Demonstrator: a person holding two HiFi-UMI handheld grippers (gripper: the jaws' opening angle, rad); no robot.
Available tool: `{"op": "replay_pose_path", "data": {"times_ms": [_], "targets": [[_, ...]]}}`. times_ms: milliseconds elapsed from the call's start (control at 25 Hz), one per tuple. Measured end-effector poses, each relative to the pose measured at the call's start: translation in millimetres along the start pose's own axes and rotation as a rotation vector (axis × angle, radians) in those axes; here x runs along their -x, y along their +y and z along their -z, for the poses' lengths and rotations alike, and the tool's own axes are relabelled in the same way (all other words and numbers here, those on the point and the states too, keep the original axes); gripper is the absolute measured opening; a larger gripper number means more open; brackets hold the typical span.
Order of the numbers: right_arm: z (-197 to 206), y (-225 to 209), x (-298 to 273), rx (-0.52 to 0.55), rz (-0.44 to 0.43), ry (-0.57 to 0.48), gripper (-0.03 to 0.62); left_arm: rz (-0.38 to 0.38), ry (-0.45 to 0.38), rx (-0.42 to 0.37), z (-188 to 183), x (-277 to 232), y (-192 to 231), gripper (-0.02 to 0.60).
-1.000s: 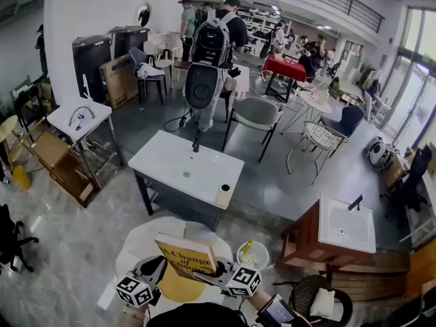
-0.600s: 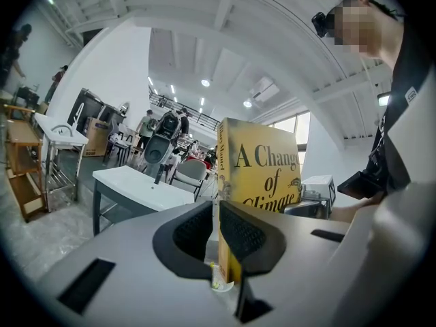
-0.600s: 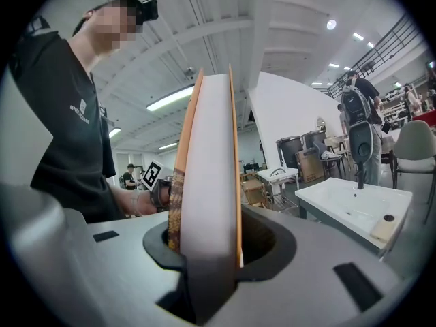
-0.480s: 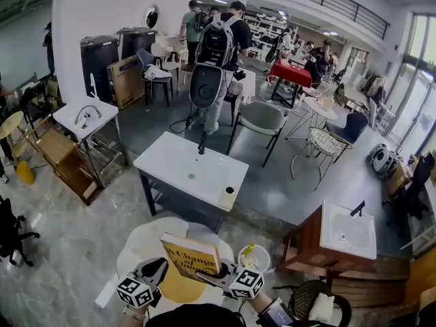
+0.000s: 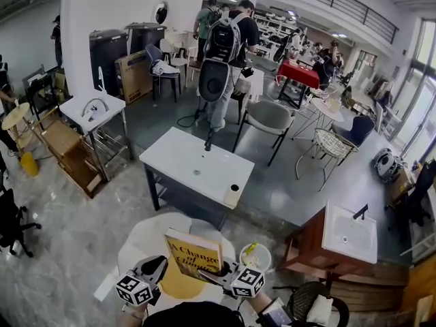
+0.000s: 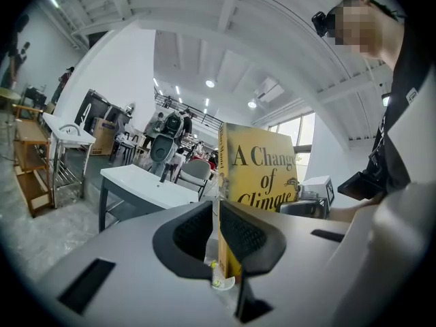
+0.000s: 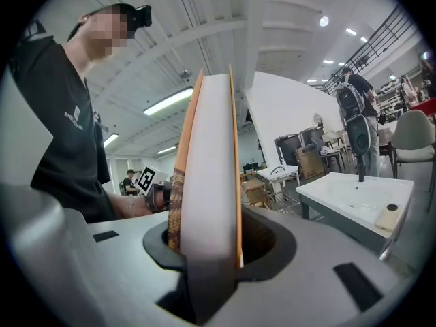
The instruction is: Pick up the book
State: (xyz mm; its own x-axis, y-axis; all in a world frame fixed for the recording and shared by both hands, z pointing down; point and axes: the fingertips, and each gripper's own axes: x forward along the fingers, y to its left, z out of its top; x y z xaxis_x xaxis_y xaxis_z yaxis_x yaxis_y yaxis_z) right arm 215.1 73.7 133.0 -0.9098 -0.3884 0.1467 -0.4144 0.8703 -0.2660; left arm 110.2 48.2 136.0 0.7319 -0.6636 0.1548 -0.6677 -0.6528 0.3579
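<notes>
My right gripper (image 5: 219, 272) is clamped on the book (image 5: 194, 254). Its jaws press the two covers near the bottom edge, and the white page block sits between them. The yellow book stands upright over the round white table (image 5: 139, 240), above a yellow round mat (image 5: 178, 286). My left gripper (image 5: 155, 270) is just beside the book's spine side. Its jaws are narrow, only a slit apart, and nothing is gripped in that slit. To the right of the book, a small white cup (image 5: 255, 257) stands on the table with a yellow-green thing (image 5: 248, 248) in it. I cannot tell what that thing is. The cup and the book are near each other but apart.
</notes>
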Motion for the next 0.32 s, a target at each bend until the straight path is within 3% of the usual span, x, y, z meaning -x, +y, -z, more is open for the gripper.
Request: {"op": "replay_pose_path", "data": {"times_ms": [320], "targets": [[-3.2,1.4,-3.2,-0.008,0.001,0.003,0.161,-0.010,0.001,0.010,-0.7,7.4,0.5,0.026]]}}
